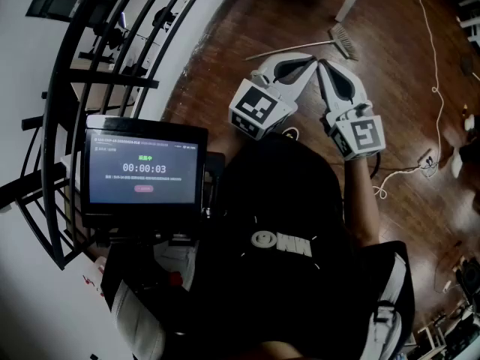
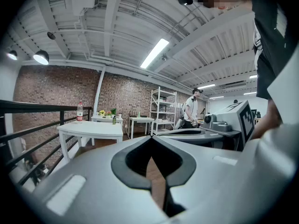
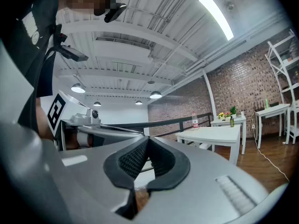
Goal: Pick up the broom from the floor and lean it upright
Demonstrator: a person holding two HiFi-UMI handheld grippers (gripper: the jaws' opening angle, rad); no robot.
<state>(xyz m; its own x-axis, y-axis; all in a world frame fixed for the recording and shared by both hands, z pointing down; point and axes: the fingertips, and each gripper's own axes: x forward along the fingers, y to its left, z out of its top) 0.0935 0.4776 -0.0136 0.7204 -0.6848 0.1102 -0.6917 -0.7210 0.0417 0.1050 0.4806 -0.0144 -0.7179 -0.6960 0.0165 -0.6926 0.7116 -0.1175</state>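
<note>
Broom (image 1: 343,42) pickup is only just getting under way, as I am judging it. The broom is lying flat on the wooden floor (image 1: 225,36), with its bristle head toward the right of the head view and its thin handle running off to the left. Neither of my grippers is touching it.

I am holding the left gripper (image 1: 309,58) and the right gripper (image 1: 322,65) out in front of me, roughly level, with their tips almost meeting each other above the floor. Both pairs of jaws are pressing together with nothing between them. In each gripper view the pads are meeting at the tip, and only the room is showing beyond them, never the broom.

So I am treating this as the approach step. The next move, I am thinking, is calling for me to part one pair of jaws and tip that gripper down toward the floor. I would then bring it across the handle so the pads close on the stick rather than slide along it. I am expecting a thin handle lying flush on the boards to be awkward to get under. A white cable (image 1: 435,88) is trailing on the floor to the right of the broom, apart from it, and I am planning to steer clear of it.
</note>
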